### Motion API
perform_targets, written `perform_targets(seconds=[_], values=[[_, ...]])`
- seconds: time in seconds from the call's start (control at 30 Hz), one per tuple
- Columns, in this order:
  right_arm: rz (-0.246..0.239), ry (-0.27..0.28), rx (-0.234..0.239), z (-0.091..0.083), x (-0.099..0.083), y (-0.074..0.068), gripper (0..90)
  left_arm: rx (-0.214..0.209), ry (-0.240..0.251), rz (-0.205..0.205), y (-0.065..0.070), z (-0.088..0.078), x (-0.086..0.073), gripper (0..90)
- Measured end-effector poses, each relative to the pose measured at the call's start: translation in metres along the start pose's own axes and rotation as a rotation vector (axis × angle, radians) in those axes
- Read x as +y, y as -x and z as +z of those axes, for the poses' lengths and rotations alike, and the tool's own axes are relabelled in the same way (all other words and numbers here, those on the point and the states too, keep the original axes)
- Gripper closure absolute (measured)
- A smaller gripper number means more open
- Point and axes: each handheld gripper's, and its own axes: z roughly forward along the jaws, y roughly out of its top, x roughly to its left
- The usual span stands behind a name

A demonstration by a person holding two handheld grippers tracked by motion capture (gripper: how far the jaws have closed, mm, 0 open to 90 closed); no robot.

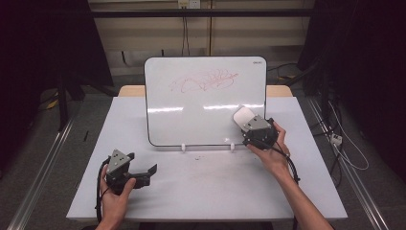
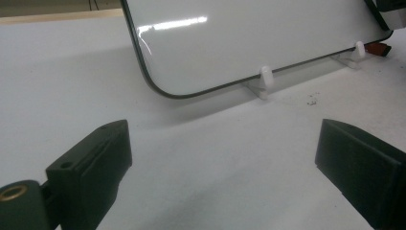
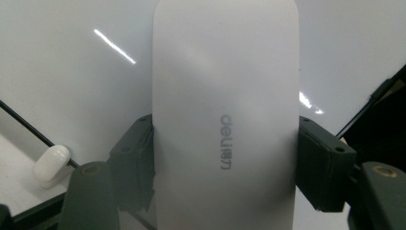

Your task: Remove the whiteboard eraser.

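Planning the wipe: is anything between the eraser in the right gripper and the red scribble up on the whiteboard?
Nothing visible. The right gripper holds the eraser low against the whiteboard; bare board lies between it and the red scribble.

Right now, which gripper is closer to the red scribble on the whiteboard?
The right. The right gripper is up against the whiteboard, below and right of the red scribble, clamping a white eraser. The left gripper rests low on the table, well in front.
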Motion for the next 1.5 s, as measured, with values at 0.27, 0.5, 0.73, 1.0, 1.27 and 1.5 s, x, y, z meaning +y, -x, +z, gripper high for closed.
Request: perform_targets(seconds=[0.27,0.5,0.73,1.0,1.27,1.5], values=[[0.049,0.002,0.048,-0.001,0.0,0.006,31.8,0.001,-0.001,0.0,0.0,0.0,0.0,5.4],[0.097,0.011,0.092,-0.002,-0.002,0.011,31.8,-0.001,-0.005,0.003,0.0,0.001,0.0,5.4],[0.127,0.024,0.111,-0.003,-0.003,0.013,31.8,-0.002,-0.005,-0.005,0.0,0.001,-0.001,5.4],[0.16,0.043,0.128,-0.007,-0.004,0.014,31.8,-0.003,-0.01,-0.009,-0.002,0.0,-0.003,5.4],[0.167,0.114,0.119,-0.025,0.001,0.015,31.8,-0.001,-0.011,0.004,-0.001,0.0,-0.002,5.4],[0.161,0.162,0.1,-0.033,0.007,0.015,31.8,0.007,-0.02,-0.001,-0.001,0.0,-0.002,5.4]])
